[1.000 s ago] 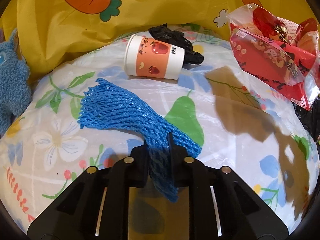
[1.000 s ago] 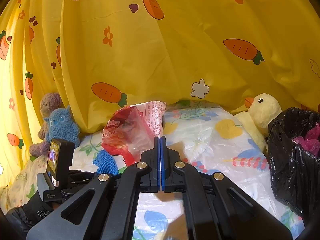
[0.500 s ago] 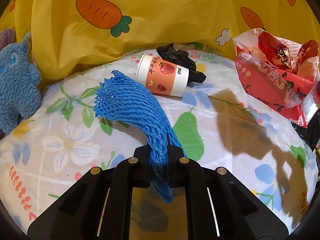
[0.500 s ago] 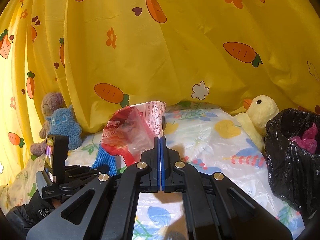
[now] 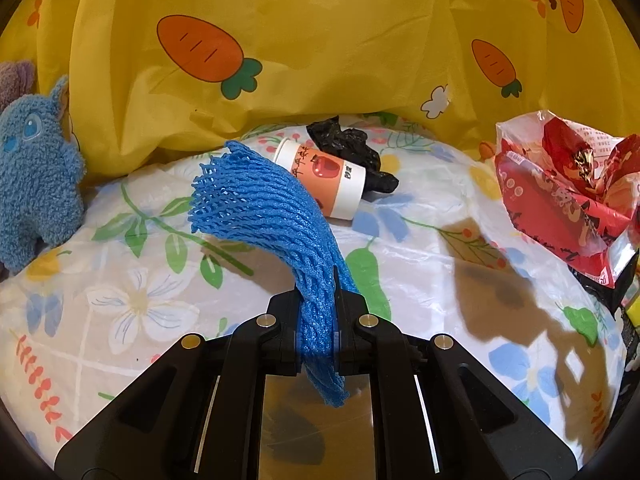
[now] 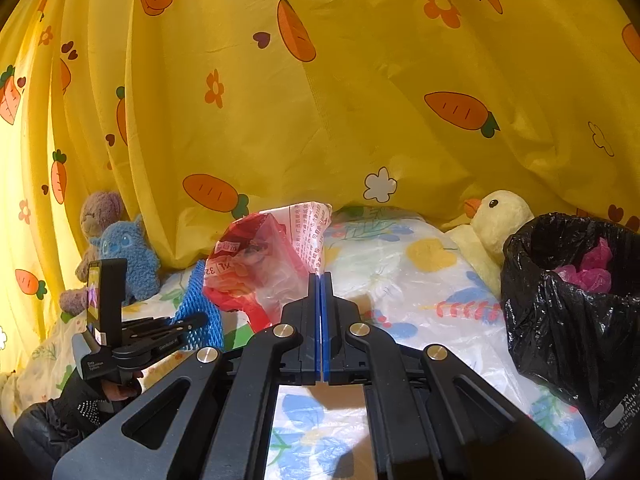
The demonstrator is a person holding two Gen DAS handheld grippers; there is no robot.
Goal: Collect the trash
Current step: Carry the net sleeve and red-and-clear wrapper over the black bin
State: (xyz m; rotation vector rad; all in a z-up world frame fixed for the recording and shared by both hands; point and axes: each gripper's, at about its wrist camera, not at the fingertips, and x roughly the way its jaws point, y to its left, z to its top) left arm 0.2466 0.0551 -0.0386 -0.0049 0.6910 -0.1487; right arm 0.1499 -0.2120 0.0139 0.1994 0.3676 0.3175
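Jaws of left gripper [image 5: 317,300] clamped on blue foam net [image 5: 260,216].

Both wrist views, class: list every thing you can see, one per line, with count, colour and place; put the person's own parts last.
Foam net: 1, blue, in left gripper.
Wrapper: 1, red, in right gripper.
Cup: 1, white-orange, lying on cloth.
Crumpled bag: 1, black, behind cup.
Bin bag: 1, black, right, open.
Plush toys: blue, brown, yellow duck.
Curtain: yellow, behind.
Left gripper: black, shut.
Right gripper: black, shut.
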